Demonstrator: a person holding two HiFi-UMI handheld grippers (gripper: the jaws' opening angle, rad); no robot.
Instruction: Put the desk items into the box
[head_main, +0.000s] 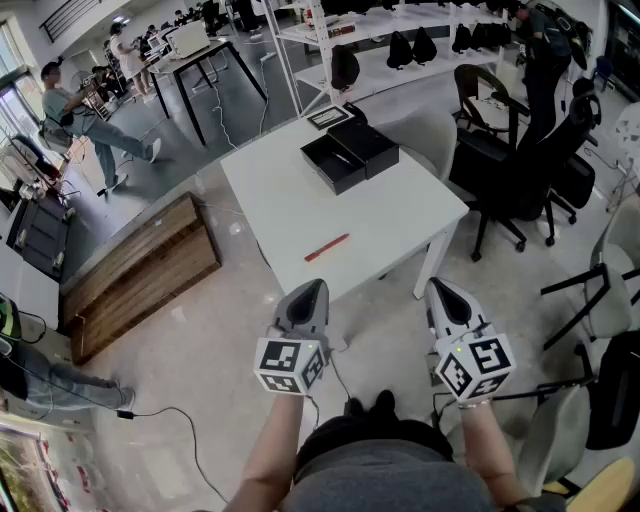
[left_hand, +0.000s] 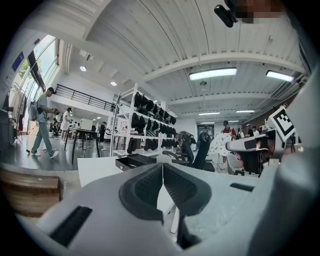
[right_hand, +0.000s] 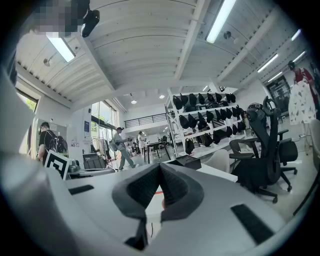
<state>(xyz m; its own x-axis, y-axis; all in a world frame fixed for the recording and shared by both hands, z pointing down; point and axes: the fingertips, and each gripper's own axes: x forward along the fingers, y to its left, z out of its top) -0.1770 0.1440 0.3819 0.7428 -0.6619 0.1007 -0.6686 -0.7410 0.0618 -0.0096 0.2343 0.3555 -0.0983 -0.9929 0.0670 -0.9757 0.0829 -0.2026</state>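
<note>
- White table (head_main: 300, 205) takes up the middle of the head view and stands at an angle on the pale floor.
- Low wooden platform (head_main: 140, 265) sits on the floor off the table's left side, well apart from it.
- Black office chairs (head_main: 520, 150) crowd the table's right side. White shelving (head_main: 400, 40) hung with dark bags runs behind the far end.
- Black box (head_main: 333, 165) sits at the far end of the table as an open tray. Its lid (head_main: 370, 145) lies beside it on the right, touching it. Anything inside the tray is too small to make out.
- A flat dark-framed item (head_main: 328, 117) lies just beyond the box at the table's far edge. Can't tell what it is.
- Left gripper (head_main: 312, 288) is held roughly level at the table's near corner, nose toward the box. In the left gripper view its dark ribbed pads (left_hand: 145, 187) are pressed together at the tips with nothing between them.
- Right gripper (head_main: 438, 288) is alongside it to the right, just off the near edge by a table leg, also level. In the right gripper view its pads (right_hand: 142, 187) meet at the tips the same way, closed and empty.
- Red pen (head_main: 327, 247) lies flat on the near half of the table, between the box and the grippers. It is well apart from the box, not inside it, and neither gripper touches it.
</note>
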